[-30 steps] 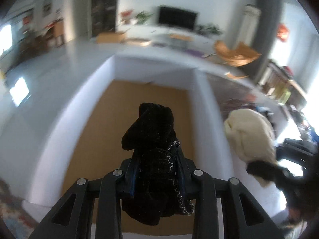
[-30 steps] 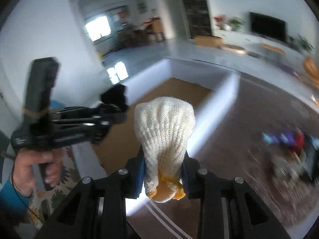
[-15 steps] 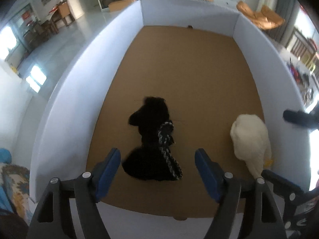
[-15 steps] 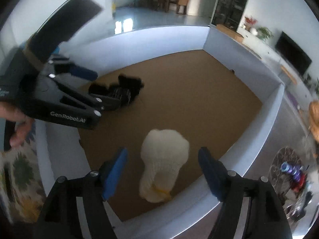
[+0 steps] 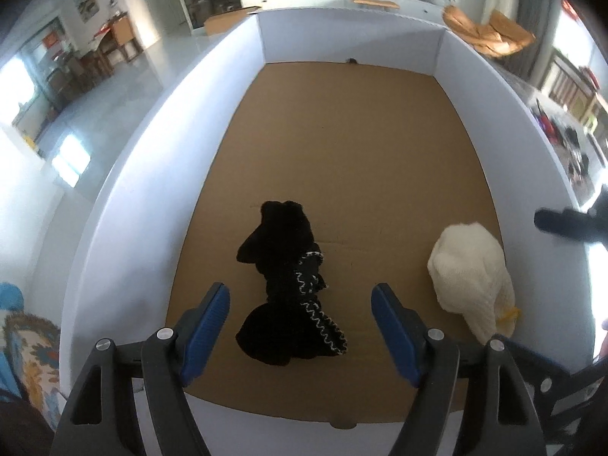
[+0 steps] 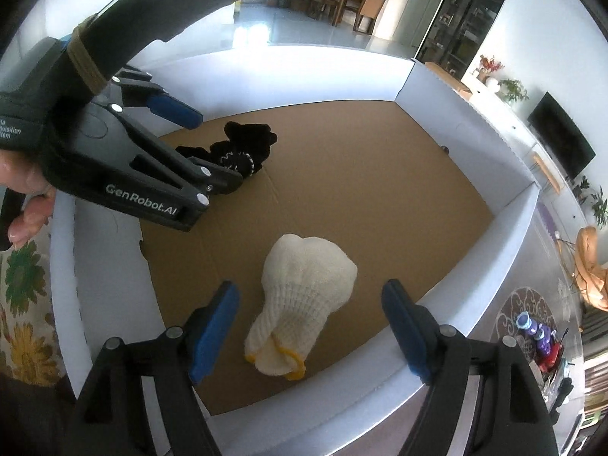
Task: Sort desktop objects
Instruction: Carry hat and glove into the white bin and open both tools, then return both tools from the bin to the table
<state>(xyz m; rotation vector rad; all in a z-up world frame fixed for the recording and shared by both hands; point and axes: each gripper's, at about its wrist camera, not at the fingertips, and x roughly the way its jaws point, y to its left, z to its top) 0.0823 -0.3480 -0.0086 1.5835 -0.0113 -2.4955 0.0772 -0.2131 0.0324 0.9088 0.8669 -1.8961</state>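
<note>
**Two knitted bundles in one white-walled box**

Two bundles lie on the brown cardboard floor of the box (image 5: 159,174): one black bundle (image 5: 288,288) with a white zigzag trim, and one cream bundle (image 6: 304,304) with a yellow-edged cuff. We see them near each other but apart, both at the end of the box nearest us, the cream one close to the right-hand wall.

We hold two grippers. The left gripper (image 5: 300,319) hangs over the black bundle with its blue pads wide apart, touching nothing. The right gripper (image 6: 309,326) straddles the cream bundle from above; its jaws are opening, the bundle lies loose between them and neither pad presses on it.

In the right wrist view, the left gripper's black body and one hand (image 6: 22,197) block the box's near left corner. Beyond the walls we count one television (image 6: 562,144), one orange chair (image 5: 490,34) and one flower-patterned cloth (image 6: 22,304).
</note>
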